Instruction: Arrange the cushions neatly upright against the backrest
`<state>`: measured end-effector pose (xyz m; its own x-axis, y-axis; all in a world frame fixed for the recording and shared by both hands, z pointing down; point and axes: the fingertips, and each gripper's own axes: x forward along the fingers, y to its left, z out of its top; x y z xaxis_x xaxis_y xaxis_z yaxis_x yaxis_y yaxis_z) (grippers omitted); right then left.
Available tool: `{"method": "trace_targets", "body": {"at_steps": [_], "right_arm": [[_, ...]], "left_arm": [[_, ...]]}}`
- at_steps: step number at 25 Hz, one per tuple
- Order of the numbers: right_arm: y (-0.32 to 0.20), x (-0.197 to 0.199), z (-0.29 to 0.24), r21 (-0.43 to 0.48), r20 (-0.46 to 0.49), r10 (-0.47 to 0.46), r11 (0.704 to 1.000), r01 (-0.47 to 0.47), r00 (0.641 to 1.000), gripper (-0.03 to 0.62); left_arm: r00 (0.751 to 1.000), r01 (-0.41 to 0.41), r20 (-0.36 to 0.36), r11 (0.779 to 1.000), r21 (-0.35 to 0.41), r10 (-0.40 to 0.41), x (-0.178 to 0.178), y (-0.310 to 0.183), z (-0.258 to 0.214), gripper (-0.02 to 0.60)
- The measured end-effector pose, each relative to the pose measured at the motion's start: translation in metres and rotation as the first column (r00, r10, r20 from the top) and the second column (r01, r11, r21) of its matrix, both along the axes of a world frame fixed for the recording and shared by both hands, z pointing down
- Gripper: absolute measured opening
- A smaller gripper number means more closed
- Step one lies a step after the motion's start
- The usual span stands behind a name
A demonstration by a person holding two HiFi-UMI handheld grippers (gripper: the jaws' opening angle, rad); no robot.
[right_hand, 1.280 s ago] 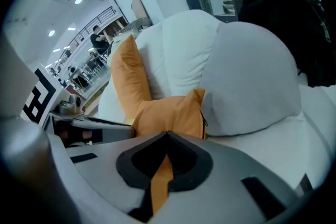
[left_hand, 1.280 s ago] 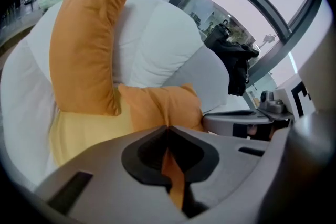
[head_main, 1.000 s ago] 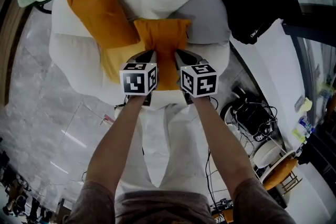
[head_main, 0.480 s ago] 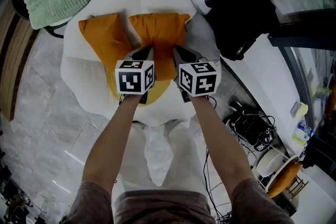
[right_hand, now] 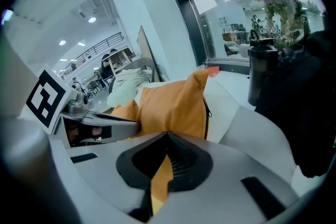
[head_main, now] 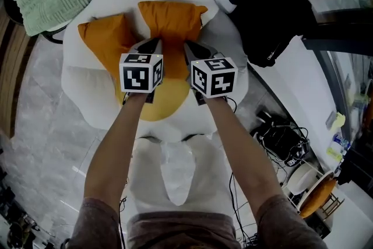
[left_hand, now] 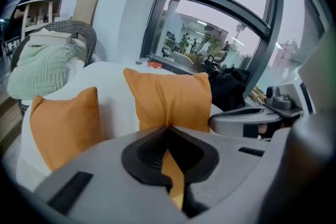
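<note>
A pale marble floor [head_main: 35,143] and tall windows [left_hand: 210,34] surround a white armchair [head_main: 81,102] with a puffy, rounded backrest. Both claws are clenched on the lower edge of one orange cushion [head_main: 172,19]. The left claw [head_main: 154,42] pinches fabric near its bottom left and the right claw [head_main: 189,46] near its bottom right, with a fold of orange cloth showing between each pair of jaws. The cushion stands just beyond the claw tips, its top corners toward the backrest. A second orange cushion [head_main: 105,46] leans to the left of the left claw, just beside the held one. A rounded yellow pad [head_main: 160,108] lies under both claws.

The cushion looks light, soft and floppy. Only its cover is pinched, so the filling will probably sag and the top may fold over unless it is leaned on the backrest. The bottom hem near the two corners seems a sound place to hold, since the weight hangs evenly there and the base can be set down square.
</note>
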<state>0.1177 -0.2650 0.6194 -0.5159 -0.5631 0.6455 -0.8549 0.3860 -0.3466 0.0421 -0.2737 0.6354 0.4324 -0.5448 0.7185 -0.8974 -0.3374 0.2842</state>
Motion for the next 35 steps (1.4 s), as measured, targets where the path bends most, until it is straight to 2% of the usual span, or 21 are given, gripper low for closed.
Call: {"method": "trace_targets", "body": {"at_steps": [8, 12, 18, 25, 30, 35], "right_arm": [[-0.002, -0.005, 0.023, 0.032, 0.036, 0.020, 0.999, -0.021, 0.999, 0.020], [0.004, -0.005, 0.035, 0.019, -0.001, 0.005, 1.000, -0.005, 1.000, 0.020], [0.006, -0.001, 0.037, 0.025, -0.068, -0.025, 0.999, 0.027, 0.997, 0.022], [0.020, 0.006, 0.021, 0.001, -0.113, -0.032, 0.999, 0.032, 0.993, 0.021], [0.035, 0.004, -0.004, -0.020, -0.101, -0.033, 0.999, 0.031, 0.994, 0.021], [0.053, -0.007, -0.046, -0.035, -0.068, -0.037, 0.999, 0.035, 0.997, 0.021]], "left_arm": [[1.000, -0.011, 0.013, 1.000, 0.006, 0.011, -0.002, -0.004, 0.027, 0.009], [1.000, -0.018, -0.008, 0.999, -0.027, 0.018, 0.000, 0.004, 0.038, 0.011], [0.999, -0.034, -0.011, 0.999, -0.024, 0.034, 0.003, 0.007, 0.038, 0.023], [0.998, -0.042, 0.034, 0.997, -0.059, 0.044, 0.000, 0.023, 0.024, 0.040], [1.000, 0.004, 0.022, 0.996, -0.086, -0.002, 0.000, 0.038, 0.000, 0.006], [0.999, 0.051, -0.013, 0.994, -0.099, -0.052, -0.003, 0.053, -0.045, 0.006]]}}
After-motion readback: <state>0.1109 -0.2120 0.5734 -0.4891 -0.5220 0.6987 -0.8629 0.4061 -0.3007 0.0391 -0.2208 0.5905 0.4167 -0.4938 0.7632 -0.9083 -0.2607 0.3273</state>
